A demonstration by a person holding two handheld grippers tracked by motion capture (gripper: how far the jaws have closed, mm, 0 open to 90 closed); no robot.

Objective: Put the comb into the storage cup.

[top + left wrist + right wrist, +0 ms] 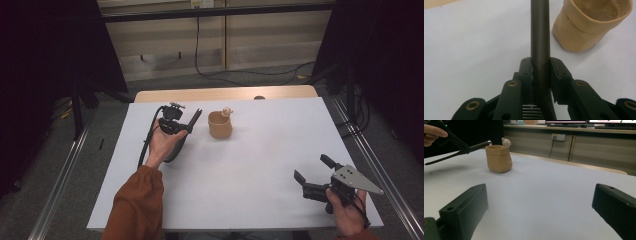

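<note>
Grip: left gripper (541, 62) clamps tongs (540, 30) mid-shaft; tongs' opening unclear, seemingly holding nothing.
Risk: tongs' tip clips pot (220, 126) just ahead, toppling it.

Grey floor (45, 165), pale wall panels (260, 35)

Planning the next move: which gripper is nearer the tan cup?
Left. The left gripper, clamped on a dark rod, sits just beside the tan cup; the right gripper hangs open far off near the table's front corner.

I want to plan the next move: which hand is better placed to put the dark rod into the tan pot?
Left: its gripper already clamps the rod beside the pot; the right gripper is open, far off.
</note>
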